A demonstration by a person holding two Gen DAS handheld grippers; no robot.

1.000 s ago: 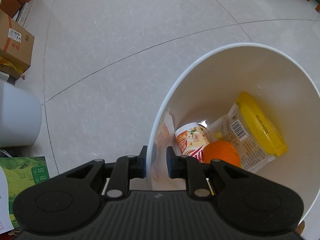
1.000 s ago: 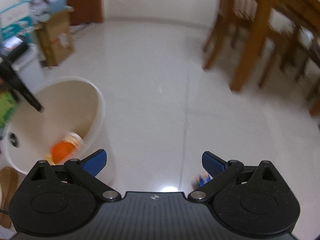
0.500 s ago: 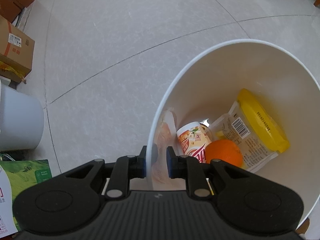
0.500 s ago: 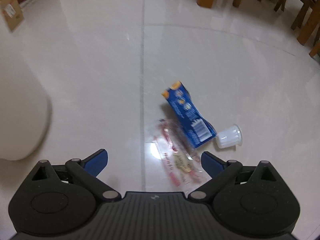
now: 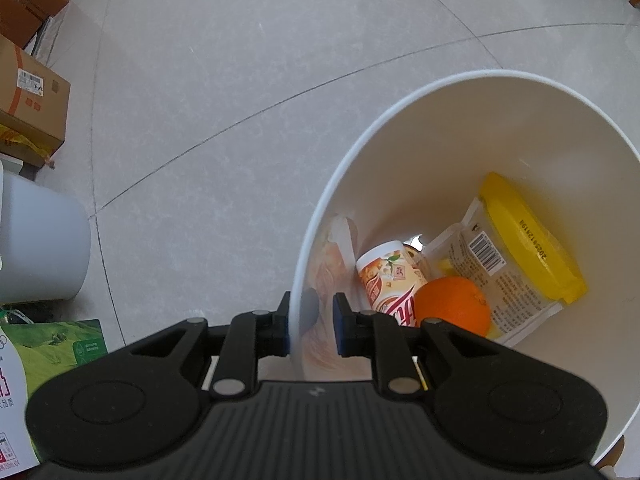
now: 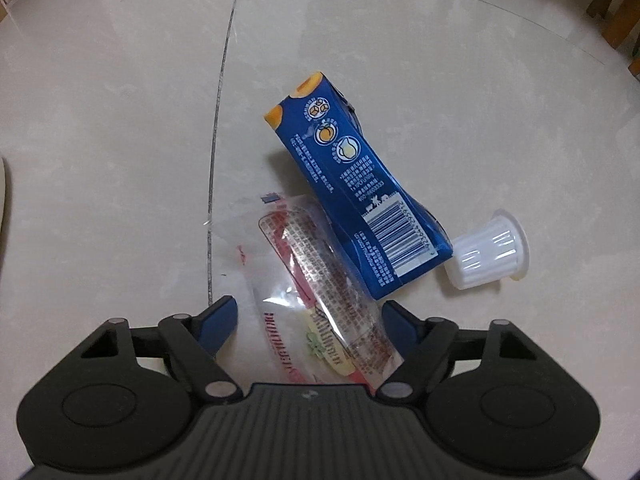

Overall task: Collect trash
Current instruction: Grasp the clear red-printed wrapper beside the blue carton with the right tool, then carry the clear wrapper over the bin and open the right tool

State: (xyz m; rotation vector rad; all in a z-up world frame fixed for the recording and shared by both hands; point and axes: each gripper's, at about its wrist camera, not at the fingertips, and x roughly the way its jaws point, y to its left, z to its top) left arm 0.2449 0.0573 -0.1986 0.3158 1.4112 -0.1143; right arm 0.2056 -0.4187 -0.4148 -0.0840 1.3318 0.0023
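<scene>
My right hand-held gripper has dropped over the clear red-printed plastic wrapper on the floor, jaws just closing around it, not yet pinching; my left hand-held gripper stays clamped on the white round plastic bin rim.

Black grippers; blue fingertips

Cardboard box at far left; grey tub just below it, green bag lower still.

floor glossy tile | wrapper clear crinkled plastic | carton printed card
</scene>
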